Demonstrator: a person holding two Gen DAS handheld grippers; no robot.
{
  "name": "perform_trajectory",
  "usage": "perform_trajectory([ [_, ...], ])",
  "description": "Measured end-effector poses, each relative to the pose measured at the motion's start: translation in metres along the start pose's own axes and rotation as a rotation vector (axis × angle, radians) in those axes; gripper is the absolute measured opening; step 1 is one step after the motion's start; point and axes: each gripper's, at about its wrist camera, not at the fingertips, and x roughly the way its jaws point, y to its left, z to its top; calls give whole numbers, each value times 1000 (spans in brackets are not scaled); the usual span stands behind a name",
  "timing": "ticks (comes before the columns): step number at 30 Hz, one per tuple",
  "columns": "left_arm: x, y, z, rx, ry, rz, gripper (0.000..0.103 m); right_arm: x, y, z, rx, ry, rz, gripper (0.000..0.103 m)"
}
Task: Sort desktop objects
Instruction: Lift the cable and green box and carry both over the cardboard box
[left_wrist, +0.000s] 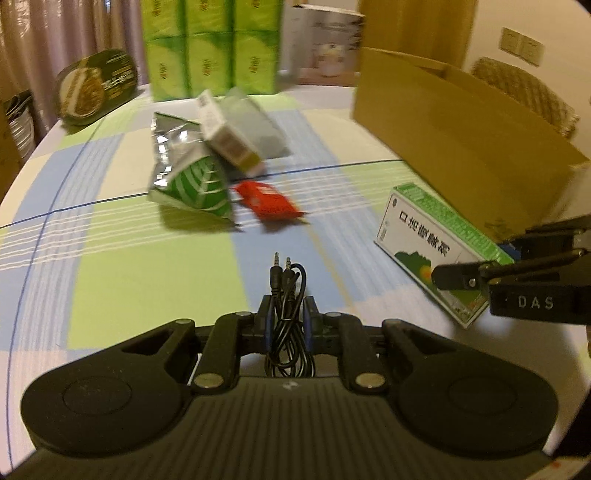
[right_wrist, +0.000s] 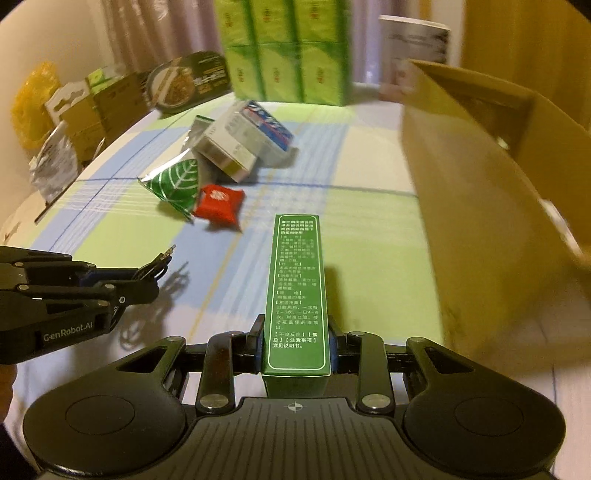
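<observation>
My left gripper (left_wrist: 288, 314) is shut on a coiled black audio cable (left_wrist: 286, 280), whose two plugs stick out ahead of the fingers. In the right wrist view this gripper (right_wrist: 147, 277) and the cable (right_wrist: 159, 260) hang above the tablecloth at the left. My right gripper (right_wrist: 295, 343) is shut on a long green-and-white medicine box (right_wrist: 297, 295) that points forward. The left wrist view shows the same box (left_wrist: 424, 236) and right gripper (left_wrist: 491, 258) at the right edge, beside an open cardboard carton (left_wrist: 461, 140).
A pile lies mid-table: a green leaf-print packet (right_wrist: 177, 186), a red packet (right_wrist: 219, 203), a white box (right_wrist: 225, 147) and a silver pouch (left_wrist: 170, 147). Green tissue packs (right_wrist: 288, 51) and a round food bowl (right_wrist: 184, 81) stand at the back. The carton (right_wrist: 480, 221) fills the right side.
</observation>
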Motion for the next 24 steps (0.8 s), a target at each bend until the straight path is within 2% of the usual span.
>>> perform_trajectory([
  [5,-12,-17,-3,-4,-5,-15,12,-24,-5,-16,24,-4,-2,27],
  [13,-29,-35,4,-1,-25,-28,12,-51,-7,-16,30,-53,2,27],
  [24,-31,-40,-9,-21,12,-30,12,-34,-6,-31,6,6,-14,28],
])
